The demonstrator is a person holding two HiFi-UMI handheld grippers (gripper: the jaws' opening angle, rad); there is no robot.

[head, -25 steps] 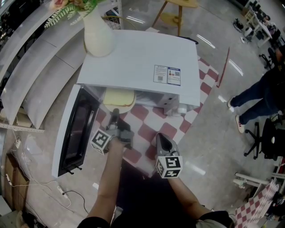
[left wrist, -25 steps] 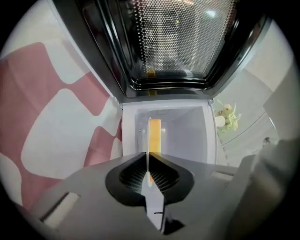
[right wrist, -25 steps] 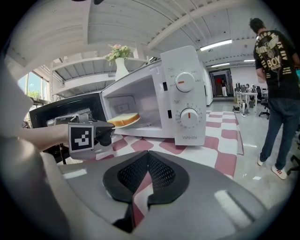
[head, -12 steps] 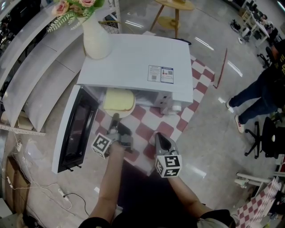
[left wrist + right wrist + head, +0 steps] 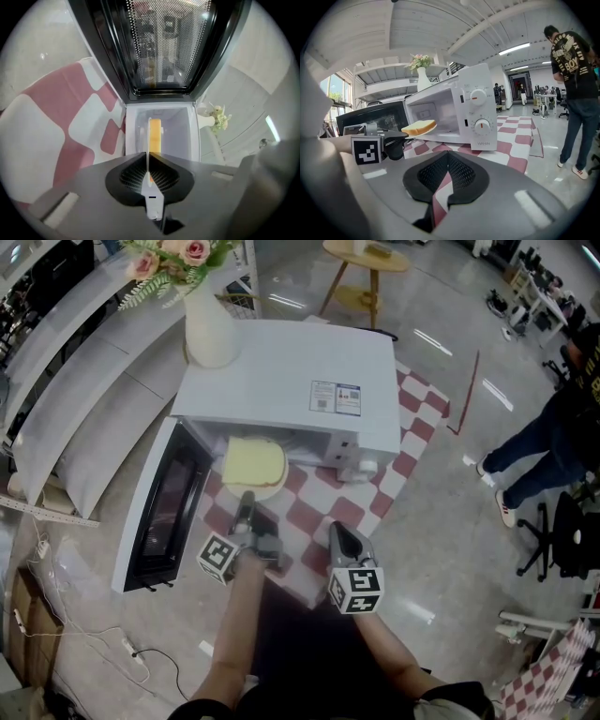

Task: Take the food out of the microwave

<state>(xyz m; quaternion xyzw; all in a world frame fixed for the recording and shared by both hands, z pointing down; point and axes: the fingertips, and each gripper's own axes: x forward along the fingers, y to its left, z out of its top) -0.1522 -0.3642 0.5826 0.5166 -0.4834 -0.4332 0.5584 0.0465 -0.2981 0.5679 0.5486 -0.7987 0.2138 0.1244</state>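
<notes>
The rim of the plate (image 5: 234, 486) is pinched by the left hand-held gripper (image 5: 247, 505). The slice of bread (image 5: 253, 461) lies on it at the mouth of the microwave (image 5: 281, 371), partly out over the checked cloth (image 5: 314, 514). The plate is best kept level and drawn straight nearward, clear of the open door (image 5: 169, 498) at the left, so the bread is not tipped off. The right hand-held gripper (image 5: 337, 532) is pressed together, empty, just right of it.
</notes>
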